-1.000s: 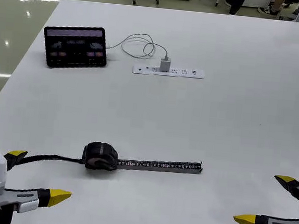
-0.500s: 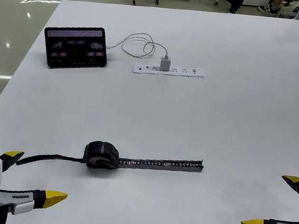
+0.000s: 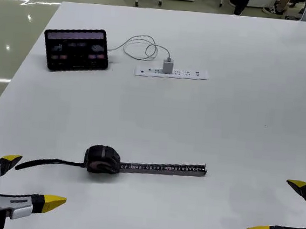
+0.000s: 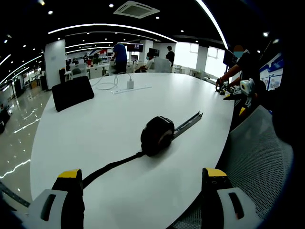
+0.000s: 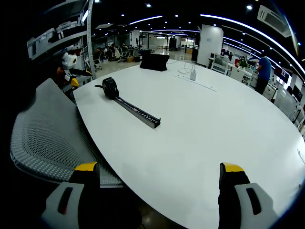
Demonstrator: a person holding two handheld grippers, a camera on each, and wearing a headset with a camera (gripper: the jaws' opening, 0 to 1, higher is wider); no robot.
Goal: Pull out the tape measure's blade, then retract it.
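A black tape measure (image 3: 102, 159) lies on the white table (image 3: 196, 113) near its front edge, with its dark blade (image 3: 163, 168) pulled out to the right and a black strap (image 3: 45, 163) trailing left. My left gripper (image 3: 30, 181) hovers open at the front left corner, a little short of the strap's end. In the left gripper view the tape measure (image 4: 157, 134) lies ahead between the yellow-tipped fingers (image 4: 70, 174). My right gripper (image 3: 282, 209) is open at the front right edge, well right of the blade's tip. The right gripper view shows the tape measure (image 5: 110, 88) and its blade (image 5: 138, 111) far off.
A dark tablet (image 3: 76, 48) stands at the back left. A white power strip (image 3: 171, 72) with a plugged charger and coiled cable (image 3: 140, 46) lies behind the middle. A grey mesh chair (image 5: 45, 138) sits at the table's near edge. People stand in the background.
Both grippers have drawn back slightly toward the front edge, the left one a little leftward. The tape measure and its blade lie as before.
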